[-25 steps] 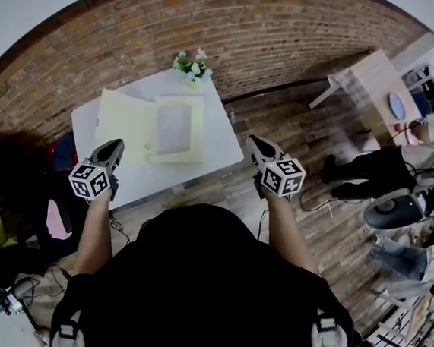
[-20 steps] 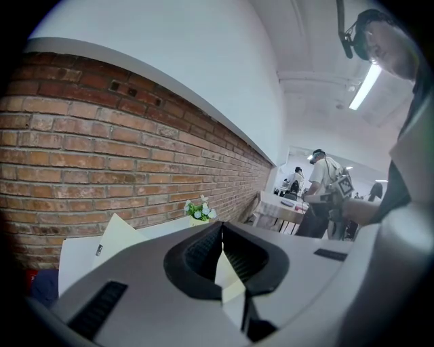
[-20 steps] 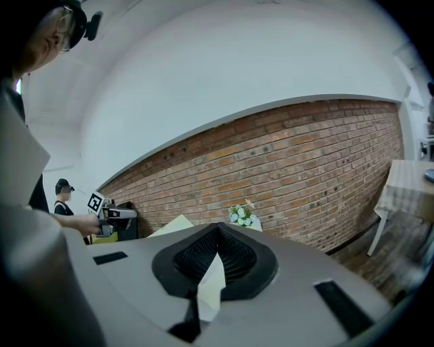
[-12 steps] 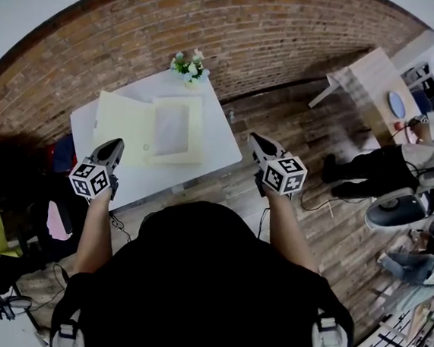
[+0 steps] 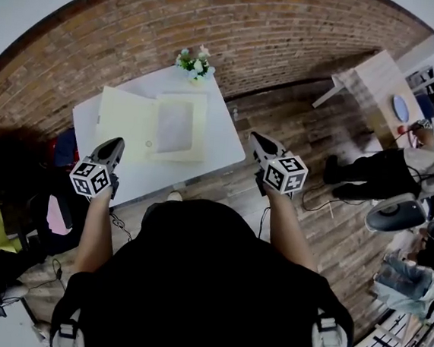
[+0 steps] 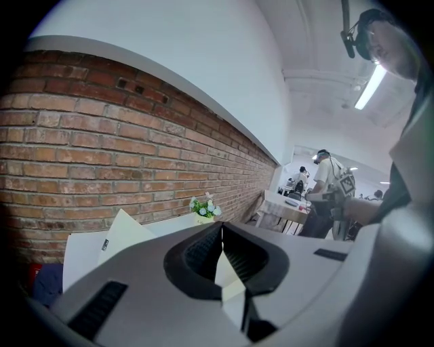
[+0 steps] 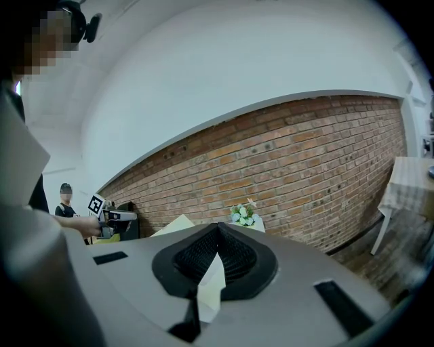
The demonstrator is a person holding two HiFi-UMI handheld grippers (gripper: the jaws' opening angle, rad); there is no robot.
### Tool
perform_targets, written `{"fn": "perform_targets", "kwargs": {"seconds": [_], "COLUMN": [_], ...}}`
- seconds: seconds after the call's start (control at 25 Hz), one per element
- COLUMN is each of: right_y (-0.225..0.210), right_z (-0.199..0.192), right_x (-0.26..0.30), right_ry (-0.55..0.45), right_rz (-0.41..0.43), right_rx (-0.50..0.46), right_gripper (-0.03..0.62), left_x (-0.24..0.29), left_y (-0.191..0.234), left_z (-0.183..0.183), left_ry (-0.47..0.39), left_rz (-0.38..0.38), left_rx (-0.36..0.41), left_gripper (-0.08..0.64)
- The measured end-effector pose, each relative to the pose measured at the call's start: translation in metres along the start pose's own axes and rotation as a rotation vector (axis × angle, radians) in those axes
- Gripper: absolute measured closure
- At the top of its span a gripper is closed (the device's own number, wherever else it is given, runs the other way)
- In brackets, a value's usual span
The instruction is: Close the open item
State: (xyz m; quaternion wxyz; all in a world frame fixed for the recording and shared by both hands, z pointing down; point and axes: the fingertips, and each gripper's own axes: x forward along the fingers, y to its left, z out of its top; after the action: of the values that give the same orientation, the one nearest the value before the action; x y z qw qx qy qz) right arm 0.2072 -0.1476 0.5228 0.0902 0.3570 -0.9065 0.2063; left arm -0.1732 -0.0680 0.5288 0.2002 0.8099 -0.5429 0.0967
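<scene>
- My left gripper (image 5: 113, 147) and my right gripper (image 5: 257, 141) are grey, with black-and-white marker squares.
- The folder (image 5: 126, 126) is pale yellow.
- The table (image 5: 220, 140) is white.
- The wall (image 5: 238, 34) is red-brown brick.

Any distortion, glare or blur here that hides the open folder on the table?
Head view: heavy fisheye bows the brick wall, yet the open folder on the white table is evenly lit and sharp. Left gripper view: dark rim, and a ceiling light is blown out. Right gripper view: same dark rim, even light, no glare.
</scene>
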Motion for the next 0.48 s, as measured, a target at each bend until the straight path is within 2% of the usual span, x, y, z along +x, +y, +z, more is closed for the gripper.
{"fn": "perform_targets", "kwargs": {"seconds": [0.48], "right_y": [0.011], "right_z": [0.008], "right_x": [0.025], "right_ry": [0.020], "right_rz": [0.010], "right_rx": [-0.018], "right_gripper": [0.572], "left_x": [-0.002], "left_y": [0.024], "left_z": [-0.006], "left_ry": [0.005], "left_rz": [0.015], "left_rx": [-0.023], "left_gripper": [0.548]}}
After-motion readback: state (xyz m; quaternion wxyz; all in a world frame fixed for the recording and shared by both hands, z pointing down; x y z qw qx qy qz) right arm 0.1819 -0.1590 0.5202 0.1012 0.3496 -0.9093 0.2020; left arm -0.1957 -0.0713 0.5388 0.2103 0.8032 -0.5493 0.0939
